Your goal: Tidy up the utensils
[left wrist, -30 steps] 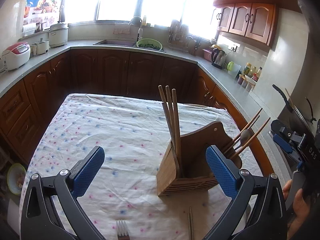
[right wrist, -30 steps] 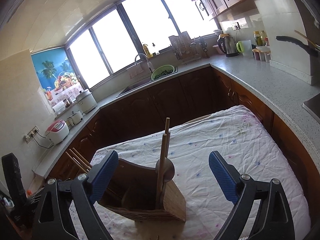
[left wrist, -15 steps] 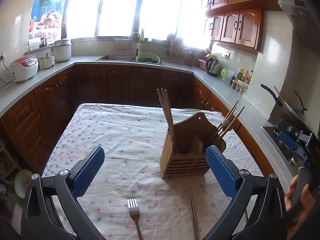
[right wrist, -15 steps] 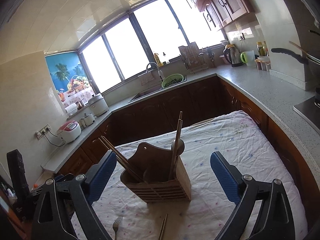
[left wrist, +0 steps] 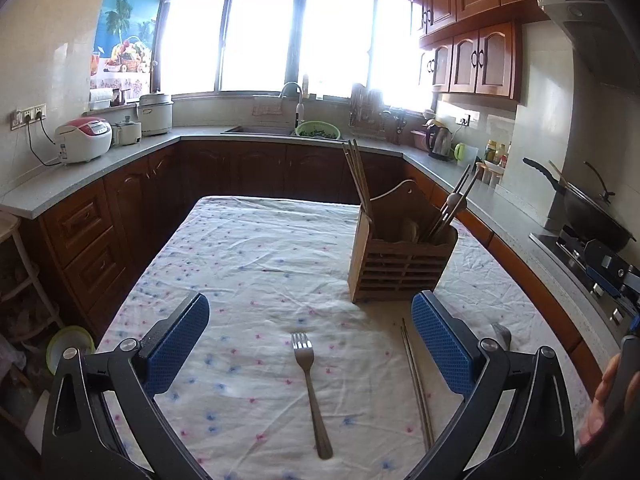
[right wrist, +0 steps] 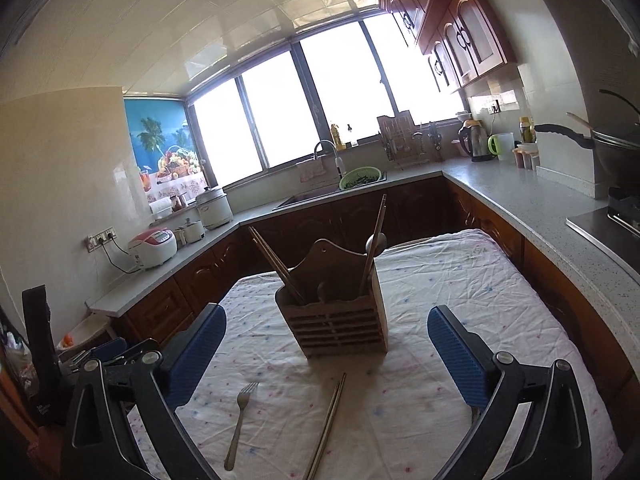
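A wooden utensil holder is seen standing upright on the table, which is covered by a speckled cloth, toward the table's right edge in the left wrist view. Wooden chopsticks are propped in its left compartment, and more sticks with a spoon lean out of its right one. Nearer the near edge a metal fork is laid flat, tines toward the holder, with a pair of metal chopsticks just beside it on the right — both apart from the holder. The left gripper is held wide open above the fork, nothing gripped. The right gripper has just been opening and is spread wide — nothing lies between its blue pads.
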Available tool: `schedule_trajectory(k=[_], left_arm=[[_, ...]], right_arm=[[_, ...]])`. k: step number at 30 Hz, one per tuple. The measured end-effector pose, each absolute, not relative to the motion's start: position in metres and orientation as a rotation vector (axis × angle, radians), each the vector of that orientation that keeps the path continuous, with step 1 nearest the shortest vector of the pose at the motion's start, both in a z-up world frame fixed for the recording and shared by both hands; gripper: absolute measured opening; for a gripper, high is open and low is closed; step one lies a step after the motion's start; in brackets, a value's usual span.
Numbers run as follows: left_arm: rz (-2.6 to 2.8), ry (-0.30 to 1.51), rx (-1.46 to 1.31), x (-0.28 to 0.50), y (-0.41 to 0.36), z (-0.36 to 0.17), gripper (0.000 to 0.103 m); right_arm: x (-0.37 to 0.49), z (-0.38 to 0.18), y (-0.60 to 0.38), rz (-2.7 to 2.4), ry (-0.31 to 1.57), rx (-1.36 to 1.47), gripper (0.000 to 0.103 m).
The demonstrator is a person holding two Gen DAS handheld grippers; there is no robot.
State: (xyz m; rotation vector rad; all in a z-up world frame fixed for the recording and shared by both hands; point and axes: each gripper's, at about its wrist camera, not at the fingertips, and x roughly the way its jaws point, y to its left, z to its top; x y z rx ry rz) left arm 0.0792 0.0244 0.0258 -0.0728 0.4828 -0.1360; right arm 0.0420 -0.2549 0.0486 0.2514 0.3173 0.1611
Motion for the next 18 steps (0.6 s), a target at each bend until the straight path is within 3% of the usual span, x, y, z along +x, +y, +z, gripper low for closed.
schedule_trajectory(k=[8,18], left_arm=[[-0.135,0.58,-0.084,0.054,0.033,-0.01,0.103],[-0.068,0.512,-0.022,0.022,0.031,-0.001,0.103]], right_arm=[[0.011,0.011,-0.245,0.131,0.348,0.249,0.102],[-0.031,0.004,-0.231,0.099,0.272,0.133,0.103]])
